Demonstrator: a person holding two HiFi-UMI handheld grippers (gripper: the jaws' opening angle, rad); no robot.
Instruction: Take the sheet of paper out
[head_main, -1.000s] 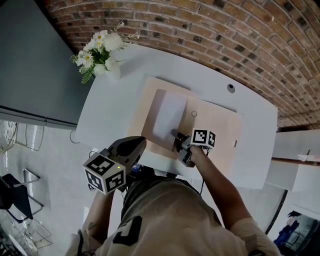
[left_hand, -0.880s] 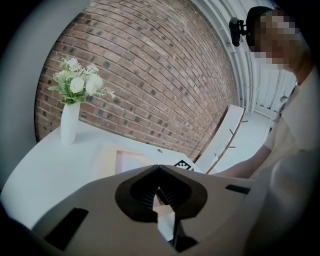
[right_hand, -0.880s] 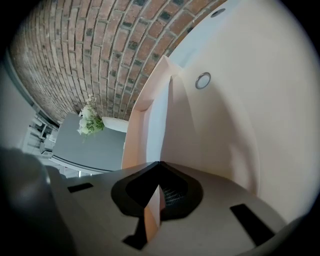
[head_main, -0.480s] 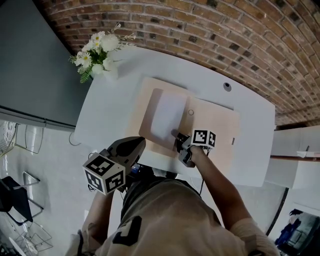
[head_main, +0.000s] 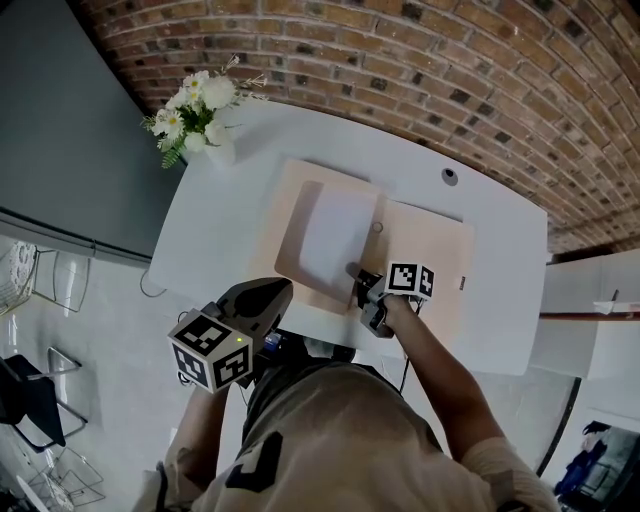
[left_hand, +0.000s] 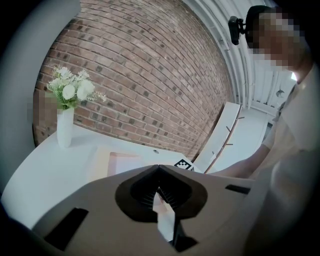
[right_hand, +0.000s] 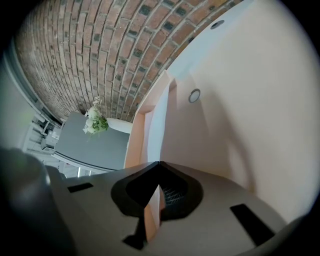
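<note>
Seen from overhead against a brick wall: a white table with a beige folder lying open across its middle. Inside, on the folder's left half, the white sheet of paper, flat, framed by beige on all sides and not yet out. At the table's far left corner, well apart from the work, a vase of flowers.

Right gripper down at the folder's near edge, just beside the sheet's near right corner. Jaws pinched together on a thin beige layer, by its colour the folder's own edge or flap rather than the white sheet. Left gripper held off the table's near edge, close to the body, touching nothing on the table. Tips closed together, with only a pale sliver showing in the gap behind them, too unclear to call a held thing. Smallest of all, a round fastener on the folder's right half, just beside the sheet's far right corner.

Judged to be the opening step: folder held by its edge, sheet exposed but untouched. Next move likely calls for bringing the left gripper in over the near edge and parting its jaws. Then nipping the white sheet alone at a corner, not the beige beneath, and drawing it clear while the right-hand pinch pins the folder in place.
</note>
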